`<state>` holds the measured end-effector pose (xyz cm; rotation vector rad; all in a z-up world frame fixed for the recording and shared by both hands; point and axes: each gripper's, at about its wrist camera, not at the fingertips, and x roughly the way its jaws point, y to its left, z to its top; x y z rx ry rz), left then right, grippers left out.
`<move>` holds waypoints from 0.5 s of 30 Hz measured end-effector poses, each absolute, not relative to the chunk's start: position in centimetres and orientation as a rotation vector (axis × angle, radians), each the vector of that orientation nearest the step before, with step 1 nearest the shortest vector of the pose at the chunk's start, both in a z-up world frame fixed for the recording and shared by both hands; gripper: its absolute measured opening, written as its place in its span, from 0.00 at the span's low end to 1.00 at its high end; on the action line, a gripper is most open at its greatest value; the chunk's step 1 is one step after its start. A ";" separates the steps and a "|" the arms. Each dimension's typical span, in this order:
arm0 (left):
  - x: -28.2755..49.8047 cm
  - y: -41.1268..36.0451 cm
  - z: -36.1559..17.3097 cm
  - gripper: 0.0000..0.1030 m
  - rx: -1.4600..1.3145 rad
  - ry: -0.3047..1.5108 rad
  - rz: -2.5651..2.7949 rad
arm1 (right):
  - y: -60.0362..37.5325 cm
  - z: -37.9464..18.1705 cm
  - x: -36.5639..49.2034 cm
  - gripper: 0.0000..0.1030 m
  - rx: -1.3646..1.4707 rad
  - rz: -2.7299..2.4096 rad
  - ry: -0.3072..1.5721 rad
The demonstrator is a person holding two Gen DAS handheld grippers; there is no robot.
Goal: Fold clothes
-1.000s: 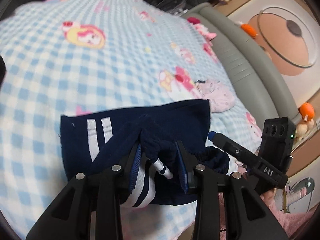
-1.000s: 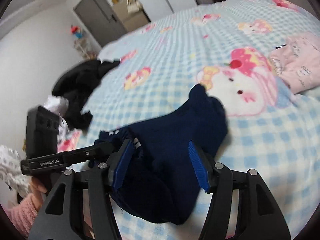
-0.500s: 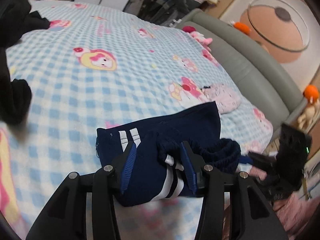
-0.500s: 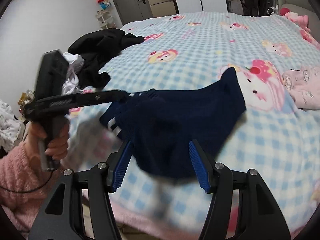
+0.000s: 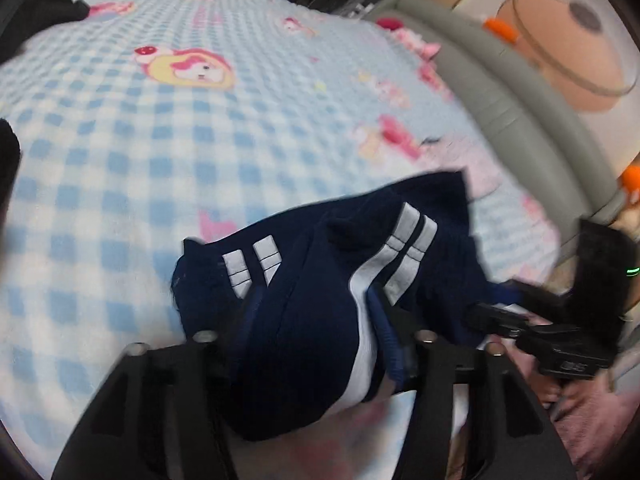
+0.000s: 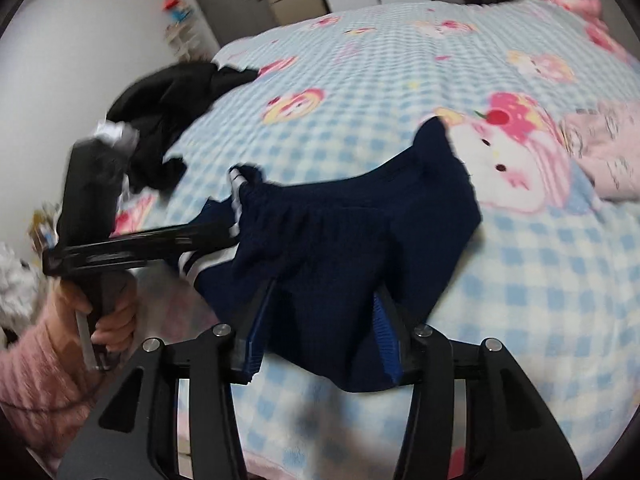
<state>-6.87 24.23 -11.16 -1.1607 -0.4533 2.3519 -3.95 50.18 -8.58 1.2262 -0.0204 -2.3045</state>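
The navy garment with white stripes, seemingly shorts or trousers, lies bunched at the near edge of the bed, and both tools have hold of it. In the left wrist view the left hand-held gripper has its blue pads narrowed onto a thick fold of the cloth at 6 o'clock, with the rest of the fabric spreading away toward 12 and 1 o'clock. The right hand-held gripper, seen from its own camera, likewise pinches a hanging bunch of the same garment at 6 o'clock, the cloth running up toward 1 o'clock, where one corner peaks. From there the left tool enters at 9 o'clock, so the garment's long axis seems to run roughly 9 to 3 between the two grips. Neither hand is nearer; each holds one end. A black heap sits at 10 o'clock and a pink garment at 3 o'clock. How many folds the cloth already carries cannot be told through the blur.
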 end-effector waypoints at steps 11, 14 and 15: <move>-5.0 22.7 -10.6 0.17 -1.246 -0.469 2.491 | 48.0 -6.3 -7.4 0.19 1.103 -2.420 0.081; -6.0 22.1 -12.5 0.21 -1.352 -0.527 2.455 | 47.2 -8.6 -9.5 0.19 1.225 -2.437 0.175; -6.1 21.9 -12.3 0.31 -1.341 -0.549 2.435 | 47.0 -9.5 -10.1 0.19 1.277 -2.435 0.194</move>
